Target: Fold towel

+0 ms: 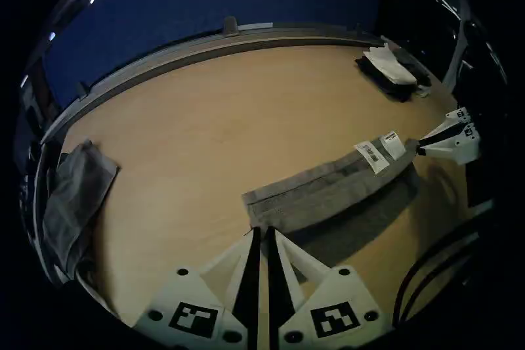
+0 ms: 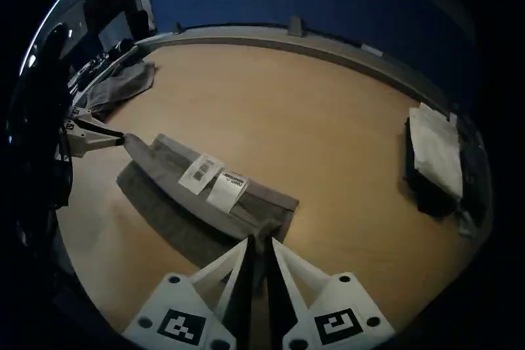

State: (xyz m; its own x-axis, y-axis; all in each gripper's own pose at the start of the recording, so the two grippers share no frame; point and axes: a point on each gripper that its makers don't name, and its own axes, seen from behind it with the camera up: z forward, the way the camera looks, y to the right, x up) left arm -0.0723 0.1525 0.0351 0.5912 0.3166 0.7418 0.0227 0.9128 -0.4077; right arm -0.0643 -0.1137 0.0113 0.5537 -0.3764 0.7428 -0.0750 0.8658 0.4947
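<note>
The towel [image 1: 328, 186] is stretched as a long grey band over the near part of the table [image 1: 230, 120], one end in each gripper. The left gripper [image 1: 262, 232] has its jaws clenched on one short end, the fabric pinched between the fingertips. The right gripper [image 2: 259, 243] is clamped on the opposite end in the same way. Seen from the left gripper view, it sits toward the right edge of the table, gripping the end where two white labels [image 1: 382, 150] are sewn on.

Holding both ends at once keeps the top edge straight and taut, so the cloth hangs evenly and can be laid down in line for a fold. The darker strip under the band may be the lower part of the towel resting on the table or just its shadow; the dim light makes this hard to settle.

A stack of folded cloths [image 1: 390, 67] lies at the far right corner of the table, probably finished pieces. A loose grey cloth [image 1: 72, 199] drapes over the left edge, likely waiting its turn. A blue partition [image 1: 216, 2] runs along the far edge.
</note>
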